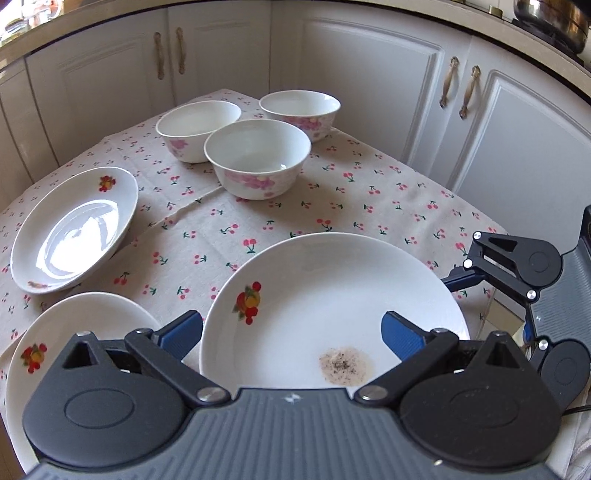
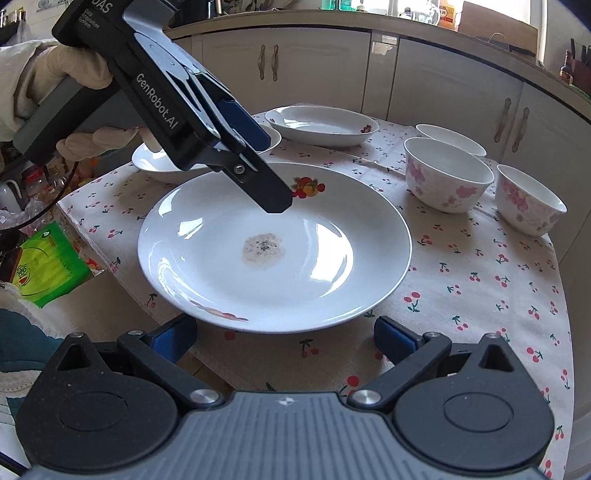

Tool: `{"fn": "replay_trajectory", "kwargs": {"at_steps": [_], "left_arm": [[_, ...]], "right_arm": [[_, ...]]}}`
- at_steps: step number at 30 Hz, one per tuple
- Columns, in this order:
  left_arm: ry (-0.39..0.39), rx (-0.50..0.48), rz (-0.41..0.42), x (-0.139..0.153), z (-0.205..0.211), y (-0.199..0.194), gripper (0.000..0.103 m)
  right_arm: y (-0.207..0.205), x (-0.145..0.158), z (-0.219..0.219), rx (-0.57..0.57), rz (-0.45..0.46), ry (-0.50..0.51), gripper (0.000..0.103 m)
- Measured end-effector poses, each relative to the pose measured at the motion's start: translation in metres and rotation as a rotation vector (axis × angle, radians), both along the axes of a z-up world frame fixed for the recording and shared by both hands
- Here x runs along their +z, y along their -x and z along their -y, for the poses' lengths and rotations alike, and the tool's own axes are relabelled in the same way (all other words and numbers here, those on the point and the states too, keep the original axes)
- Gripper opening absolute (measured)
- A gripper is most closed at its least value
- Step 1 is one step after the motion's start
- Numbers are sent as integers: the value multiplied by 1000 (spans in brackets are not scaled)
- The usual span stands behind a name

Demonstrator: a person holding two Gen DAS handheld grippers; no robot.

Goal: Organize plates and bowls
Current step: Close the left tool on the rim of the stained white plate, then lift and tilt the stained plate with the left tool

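Observation:
A large white plate (image 1: 332,295) with a fruit print and a brown speckled stain (image 1: 343,363) lies on the cherry-print tablecloth; it also shows in the right wrist view (image 2: 273,243). My left gripper (image 1: 291,332) is open above its near part, its fingers (image 2: 255,162) over the plate's far rim. My right gripper (image 2: 284,336) is open and empty at the plate's near edge, apart from it; it shows at the right in the left wrist view (image 1: 517,266). Two more fruit-print plates (image 1: 74,229) (image 1: 74,332) lie left. Three white bowls with pink flowers (image 1: 258,158) (image 1: 197,129) (image 1: 301,110) stand behind.
White kitchen cabinets (image 1: 369,74) close off the corner behind the small table (image 2: 480,295). A pot (image 1: 550,18) sits on the counter at upper right. A green packet (image 2: 51,266) and clutter lie beside the table on the left in the right wrist view.

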State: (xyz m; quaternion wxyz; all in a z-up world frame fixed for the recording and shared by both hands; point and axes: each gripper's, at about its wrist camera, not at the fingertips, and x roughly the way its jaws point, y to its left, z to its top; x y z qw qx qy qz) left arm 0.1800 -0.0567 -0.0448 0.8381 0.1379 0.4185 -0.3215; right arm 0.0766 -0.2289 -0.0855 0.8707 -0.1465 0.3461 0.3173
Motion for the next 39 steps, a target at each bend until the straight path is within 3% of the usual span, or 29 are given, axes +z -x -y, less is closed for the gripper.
{"fn": "replay_trajectory", "kwargs": {"at_steps": [10,15,22,39], "left_arm": [[-34,-52,-62,-5,5,-23,100],[-46,-79,-83,-7,7,-30,98],[-62,-90,-131,-15,6,-39,89],[-126,-156,-273,-17,16,-58,88]], "right_arm": [[5,-2,-8,35,25,65,103],[3,2,-3,34,-19,-22,103],[0,3,-7,20,-18,-28,103],[-1,5,-10,-4,-14,-16,103]]}}
